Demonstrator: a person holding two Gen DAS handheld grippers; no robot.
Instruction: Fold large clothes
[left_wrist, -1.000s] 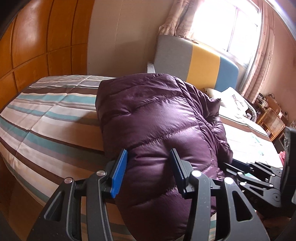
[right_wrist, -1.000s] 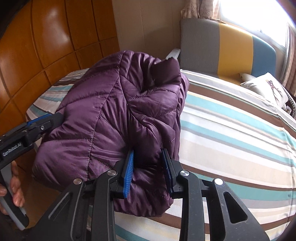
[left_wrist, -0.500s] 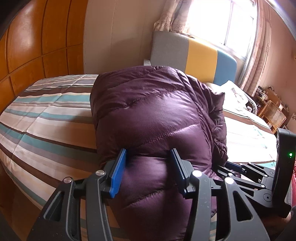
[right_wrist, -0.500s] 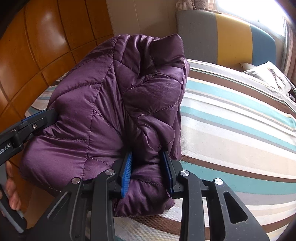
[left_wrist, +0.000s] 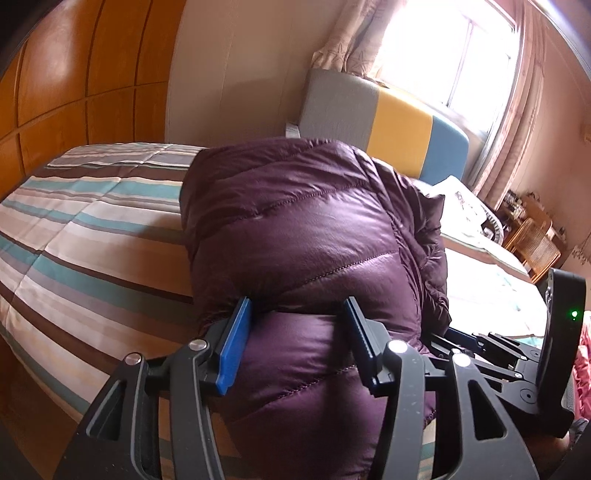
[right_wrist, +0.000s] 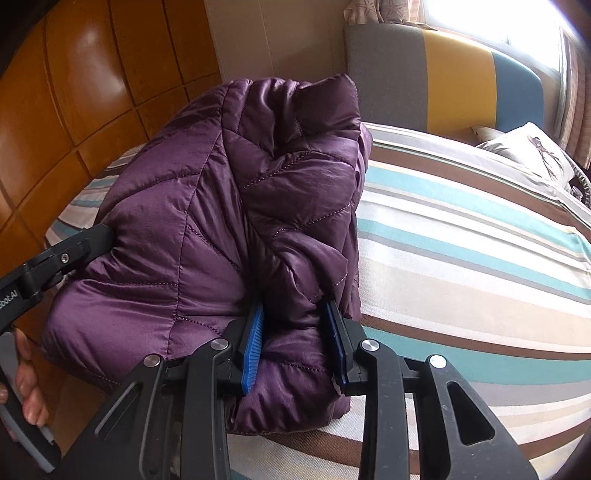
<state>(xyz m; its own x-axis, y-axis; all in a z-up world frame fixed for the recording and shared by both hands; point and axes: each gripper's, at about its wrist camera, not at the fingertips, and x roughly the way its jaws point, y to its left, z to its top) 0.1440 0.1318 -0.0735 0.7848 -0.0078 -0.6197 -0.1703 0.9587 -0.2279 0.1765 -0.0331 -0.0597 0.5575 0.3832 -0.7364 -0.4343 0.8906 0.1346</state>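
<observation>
Two grippers on one purple puffer jacket (left_wrist: 295, 229), folded into a thick bundle at the near edge of the bed (left_wrist: 81, 236) with its striped cover. Left gripper (left_wrist: 295, 332) about half open, blue pads either side of the bundle's near fold; jaws have just been opening a bit more, jacket between them and bulging out past the pads. Whether the pads actually press the fabric, cannot tell. Right gripper (right_wrist: 295, 339) narrower, pads pinching a bunched fold of the jacket (right_wrist: 229, 206) at the bundle's right side, fabric squeezed and creased between them, so it has hold of it. In the right wrist view the left gripper's arm (right_wrist: 55, 258) comes in from the left edge against the jacket's side, with a person's hand (right_wrist: 26, 384) on its handle.

Versus a second ago: jacket bundle now stands higher and fuller in both views, its top edge reaching up to the grey, yellow and blue headboard (right_wrist: 436, 74) in the right wrist view, where before it sat lower. Left jaws a little wider apart than before; right grip looks the same. Right gripper body (left_wrist: 517, 350) shows more in the left wrist view, green light (left_wrist: 573, 314) on, as half a second ago.

Pillow (right_wrist: 532, 155) lies well apart near the headboard, curtain (left_wrist: 354, 40) by the window
</observation>
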